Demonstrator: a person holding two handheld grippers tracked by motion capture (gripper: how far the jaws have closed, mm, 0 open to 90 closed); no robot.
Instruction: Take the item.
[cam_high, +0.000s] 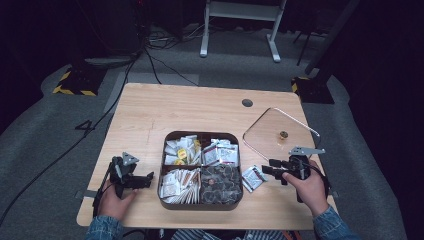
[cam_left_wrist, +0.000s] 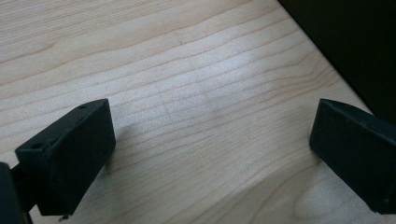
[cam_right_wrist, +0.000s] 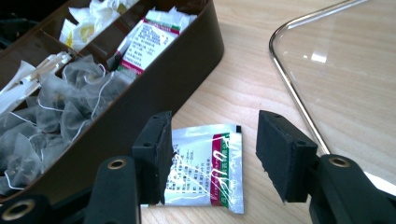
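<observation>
- The right gripper (cam_right_wrist: 210, 158) rests low over the table (cam_high: 150, 115), just right of the brown box (cam_high: 201, 202), with its jaws standing apart.
- A white packet (cam_right_wrist: 205, 172) with a red stripe lies flat on the wood beneath and between those jaws. The left jaw covers the packet's edge, while the right jaw stands clear of it, so the packet lies loose and ungripped.
- In the high view the packet (cam_high: 253, 177) sits just beside the box's right wall, between the box and the right gripper (cam_high: 272, 171).
- The box has four compartments: white and yellow sachets at the back left, red-and-white packets at the back right, white sachets at the front left, grey mesh tea bags (cam_right_wrist: 56, 107) at the front right.
- A clear lid (cam_high: 280, 132) with a metal rim and a small knob lies flat on the table behind the right hand (cam_high: 310, 190).
- The left gripper (cam_high: 145, 180) rests on the table left of the box, held by the left hand (cam_high: 112, 202). Its jaws are wide open over bare wood, holding nothing.
</observation>
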